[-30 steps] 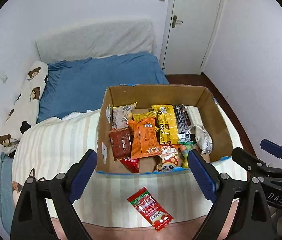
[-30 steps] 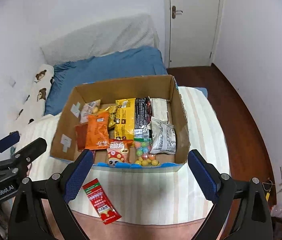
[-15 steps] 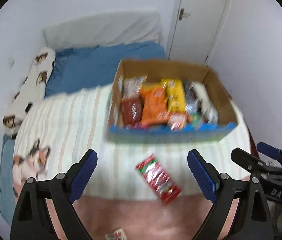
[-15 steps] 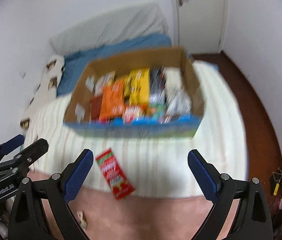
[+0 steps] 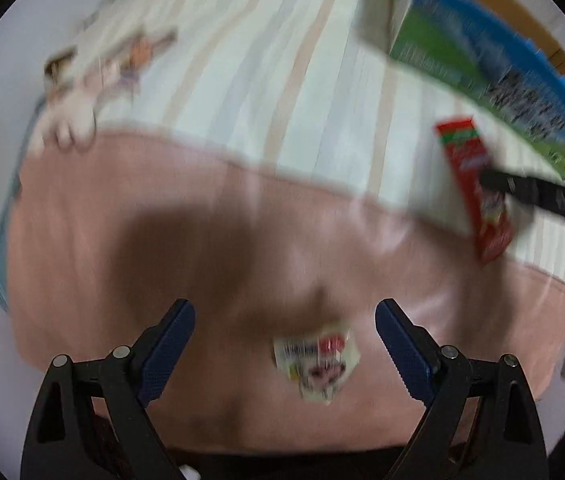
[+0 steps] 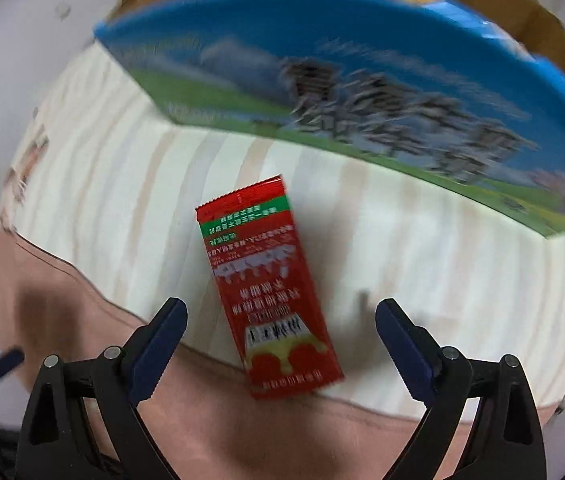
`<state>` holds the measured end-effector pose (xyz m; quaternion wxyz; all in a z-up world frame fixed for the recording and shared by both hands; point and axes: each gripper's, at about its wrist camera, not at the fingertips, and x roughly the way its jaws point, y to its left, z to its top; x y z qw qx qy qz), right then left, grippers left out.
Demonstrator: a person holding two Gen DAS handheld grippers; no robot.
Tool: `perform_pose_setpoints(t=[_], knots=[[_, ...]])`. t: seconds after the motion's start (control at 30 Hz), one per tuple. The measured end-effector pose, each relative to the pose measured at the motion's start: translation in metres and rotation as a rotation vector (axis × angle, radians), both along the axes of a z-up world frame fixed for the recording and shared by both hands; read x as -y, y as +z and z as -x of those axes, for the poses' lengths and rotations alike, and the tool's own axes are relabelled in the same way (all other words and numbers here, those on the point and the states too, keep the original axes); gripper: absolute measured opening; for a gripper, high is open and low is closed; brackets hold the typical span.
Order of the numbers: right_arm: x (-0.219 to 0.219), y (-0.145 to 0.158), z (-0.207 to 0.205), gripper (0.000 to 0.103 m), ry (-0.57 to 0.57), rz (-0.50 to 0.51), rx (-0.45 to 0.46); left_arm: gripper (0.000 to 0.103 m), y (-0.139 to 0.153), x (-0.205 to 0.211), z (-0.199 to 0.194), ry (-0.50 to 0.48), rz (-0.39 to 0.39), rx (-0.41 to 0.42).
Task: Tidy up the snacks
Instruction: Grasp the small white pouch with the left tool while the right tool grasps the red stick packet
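A red snack packet (image 6: pixel 266 284) lies flat on the striped blanket, just in front of the snack box (image 6: pixel 362 92). My right gripper (image 6: pixel 280 322) is open and hovers low over the packet, its lower half between the fingers. The packet also shows in the left wrist view (image 5: pixel 472 184), far right, with a right finger crossing it. A small white snack packet (image 5: pixel 318 362) lies on the pink blanket between the fingers of my open left gripper (image 5: pixel 284 332). The views are blurred.
The box has a blue and green printed front wall (image 5: pixel 494 80) and cardboard inside, with snacks showing above its rim. A striped white blanket (image 5: pixel 242 80) meets a pink blanket (image 5: pixel 162 240) along a seam. A cartoon animal print (image 5: pixel 82 80) lies at the left.
Both grippers have dropped down and forward toward the bed. The right one now hangs over the red packet, the left one over the small white packet. Both stay open.
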<state>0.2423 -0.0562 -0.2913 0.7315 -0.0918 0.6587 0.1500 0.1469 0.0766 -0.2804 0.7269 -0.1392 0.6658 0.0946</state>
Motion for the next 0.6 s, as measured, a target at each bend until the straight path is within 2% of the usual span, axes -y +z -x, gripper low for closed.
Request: perform_pose_setpoints(t=[0.03,0.1,0.13,0.27,0.3,0.37,0.4,0.47,0.6], knots=[[-0.004,-0.006,-0.001,0.094,0.008,0.014,-0.002,0.093,-0.008,0.001,0.005,0.011,0.023,-0.025],[-0.01,-0.015,-0.001,0.08,0.017,0.026,-0.016,0.093,-0.023,0.005,0.015,0.021,0.081,-0.066],[-0.012,-0.02,-0.001,0.068,0.019,0.036,-0.025,0.093,-0.031,0.008,0.018,0.02,0.106,-0.089],[-0.013,-0.026,0.006,0.057,0.042,0.051,-0.01,0.093,-0.059,0.016,0.025,0.021,0.201,-0.16],[-0.01,-0.026,0.009,0.056,0.036,0.051,-0.015,0.092,-0.066,0.017,0.026,0.026,0.228,-0.17],[0.001,-0.026,0.016,0.054,0.012,0.049,-0.027,0.08,-0.074,0.019,0.026,0.036,0.253,-0.179],[0.01,-0.025,0.022,0.054,-0.007,0.045,-0.035,0.066,-0.076,0.02,0.025,0.035,0.252,-0.177],[0.027,-0.025,0.032,0.054,-0.05,0.032,-0.052,0.057,-0.073,0.023,0.019,0.021,0.234,-0.156],[0.075,-0.025,0.064,0.054,-0.198,-0.014,-0.088,0.056,-0.066,0.039,0.001,-0.039,0.205,-0.118]])
